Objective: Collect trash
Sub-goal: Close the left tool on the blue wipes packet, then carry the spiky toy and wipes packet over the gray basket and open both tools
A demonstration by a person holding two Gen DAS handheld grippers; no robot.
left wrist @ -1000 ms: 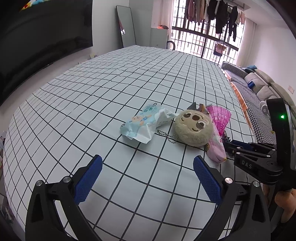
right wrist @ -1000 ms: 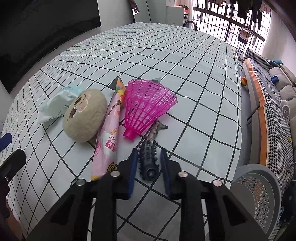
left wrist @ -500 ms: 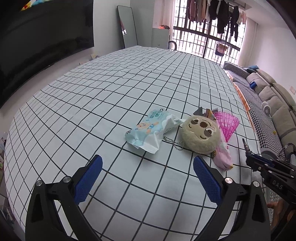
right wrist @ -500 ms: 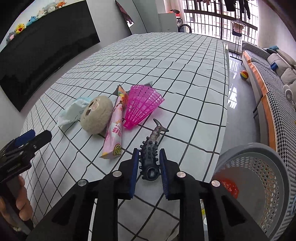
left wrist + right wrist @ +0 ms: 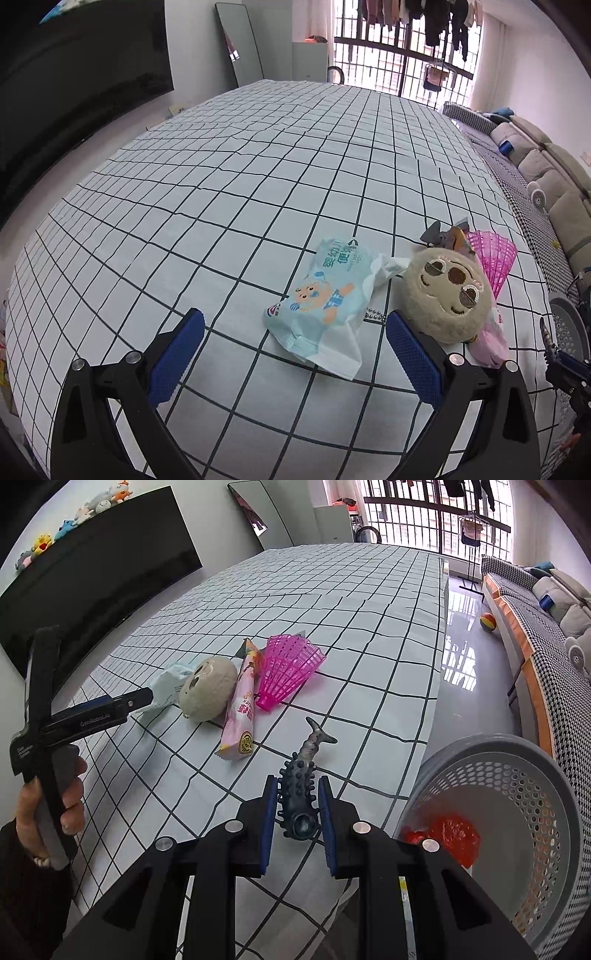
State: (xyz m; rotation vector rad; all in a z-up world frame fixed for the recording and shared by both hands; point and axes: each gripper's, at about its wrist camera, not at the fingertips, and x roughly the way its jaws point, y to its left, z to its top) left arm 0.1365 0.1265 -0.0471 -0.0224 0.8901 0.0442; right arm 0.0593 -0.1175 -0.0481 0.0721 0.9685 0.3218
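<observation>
My right gripper (image 5: 298, 810) is clamped on the dark studded fish toy (image 5: 300, 794). Its knobbed body sits between my two blue pads (image 5: 269, 823), both pads pressing its sides, head end toward the camera and the forked tail pointing away past the fingertips. The toy is held above the near edge of the checked table (image 5: 369, 635), just left of the grey perforated basket (image 5: 535, 812), which stands beside the table edge and has a crumpled red wrapper (image 5: 452, 836) at its bottom.

My left gripper (image 5: 293, 354) has its jaws spread wide and holds nothing. It is low over the table, with the blue wet-wipe packet (image 5: 325, 299) lying flat between and just ahead of its fingertips, untouched by either pad. The round beige plush face (image 5: 447, 295) lies just beside the packet on the right, close to my right-hand finger pad (image 5: 413, 358).

Behind the plush, a pink snack wrapper (image 5: 242, 716) lies lengthwise against it, and a pink mesh shuttlecock (image 5: 288, 668) lies on its side touching the wrapper's far end.
</observation>
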